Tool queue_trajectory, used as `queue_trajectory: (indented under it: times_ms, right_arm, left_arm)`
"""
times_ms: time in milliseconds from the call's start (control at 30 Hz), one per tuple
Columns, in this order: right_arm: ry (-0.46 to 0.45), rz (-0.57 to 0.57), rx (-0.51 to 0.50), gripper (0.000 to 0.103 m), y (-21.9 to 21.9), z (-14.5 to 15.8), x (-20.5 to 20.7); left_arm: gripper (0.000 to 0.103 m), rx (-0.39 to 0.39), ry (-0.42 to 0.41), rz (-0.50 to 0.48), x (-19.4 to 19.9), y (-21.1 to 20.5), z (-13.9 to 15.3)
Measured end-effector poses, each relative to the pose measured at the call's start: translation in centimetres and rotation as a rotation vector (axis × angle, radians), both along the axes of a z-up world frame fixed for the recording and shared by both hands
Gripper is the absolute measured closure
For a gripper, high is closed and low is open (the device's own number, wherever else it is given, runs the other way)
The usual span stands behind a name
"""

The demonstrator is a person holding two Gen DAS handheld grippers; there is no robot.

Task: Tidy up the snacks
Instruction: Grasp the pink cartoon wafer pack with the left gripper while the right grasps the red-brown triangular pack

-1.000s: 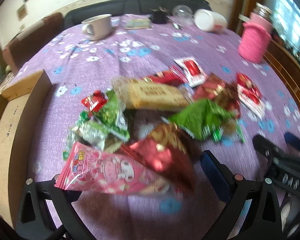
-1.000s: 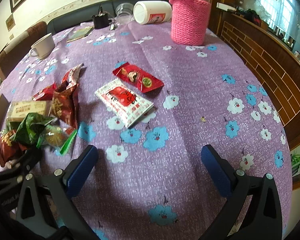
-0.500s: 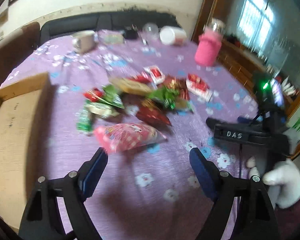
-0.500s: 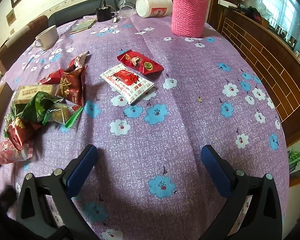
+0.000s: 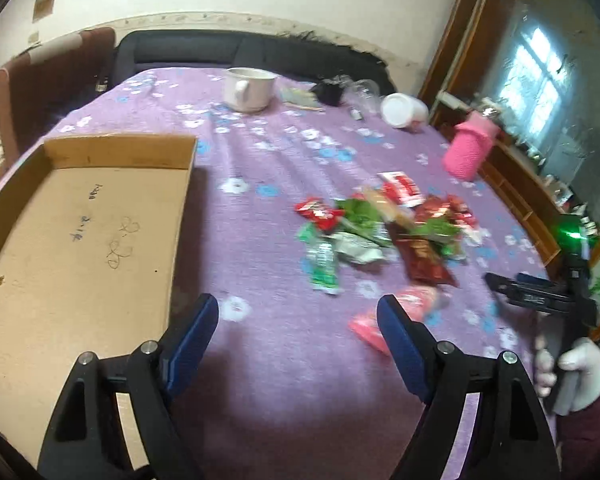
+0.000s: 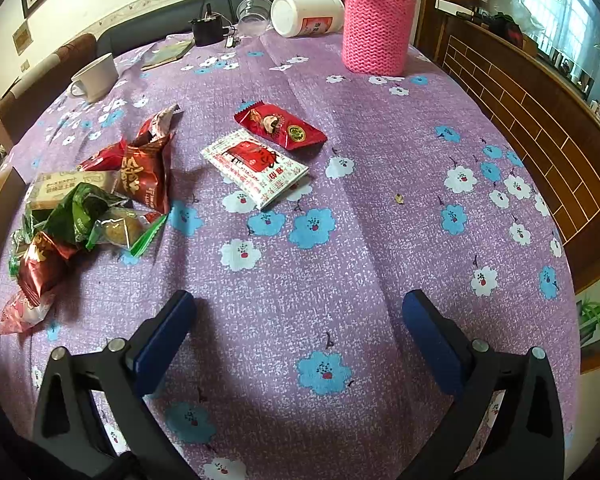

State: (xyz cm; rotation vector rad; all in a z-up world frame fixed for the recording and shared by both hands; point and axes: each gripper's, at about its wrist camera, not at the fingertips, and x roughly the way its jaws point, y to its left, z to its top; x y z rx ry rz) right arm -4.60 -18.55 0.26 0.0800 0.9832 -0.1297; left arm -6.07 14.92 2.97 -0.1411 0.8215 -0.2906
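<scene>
A purple flowered cloth covers the worktop (image 6: 380, 240), which fills both views. On its near-left part, in the left wrist view, lies a shallow cardboard tray (image 5: 72, 240) with pen scribbles on its bare floor.

The left gripper (image 5: 298, 320) hangs over the cloth just right of the tray, its blue-padded fingers spread wide with nothing between them. The right gripper (image 6: 300, 320) is likewise spread wide and holds nothing, over bare cloth at the near edge; in the left wrist view it shows at the far right, gripped by a white-gloved hand (image 5: 576, 372).

At the far right of the worktop stands a bottle in a pink knitted sleeve (image 6: 376, 26), with a white jar (image 6: 306, 14) lying on its side to its left. A white mug (image 6: 96, 76) sits at the far left.

The snacks lie heaped at the middle left of the worktop: a dark red crinkled bag (image 6: 144, 172), a green packet (image 6: 80, 212), a beige bar (image 6: 66, 190), a red foil pack (image 6: 38, 266) and, nearest, a pink packet (image 6: 22, 314). That pink packet sits just behind the left gripper's right finger. Slightly apart, to the right of the heap, lie a white-and-red sachet (image 6: 256, 166) and a red sachet (image 6: 280, 126), their edges touching or nearly so.
</scene>
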Motion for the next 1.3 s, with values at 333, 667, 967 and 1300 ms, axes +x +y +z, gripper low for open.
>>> queue_trajectory:
  times_ms: [333, 667, 967, 1300]
  right_arm:
    - [0.0, 0.002, 0.001, 0.0, 0.0, 0.0, 0.0]
    - [-0.29, 0.228, 0.12, 0.014, 4.6, 5.3, -3.9]
    - [-0.073, 0.277, 0.382, 0.016, 6.9, 2.6, -0.5]
    - [0.0, 0.311, 0.275, 0.039, 12.5, 1.7, 2.6]
  left_arm:
    - [0.022, 0.01, 0.006, 0.009, 1.5, 0.3, 1.1]
    - [0.019, -0.06, -0.18, 0.002, -3.5, 0.2, 5.3]
    - [0.021, 0.034, -0.106, -0.026, -4.0, -0.8, 3.4]
    - [0.021, 0.061, -0.06, -0.126, -4.6, -2.6, 2.2]
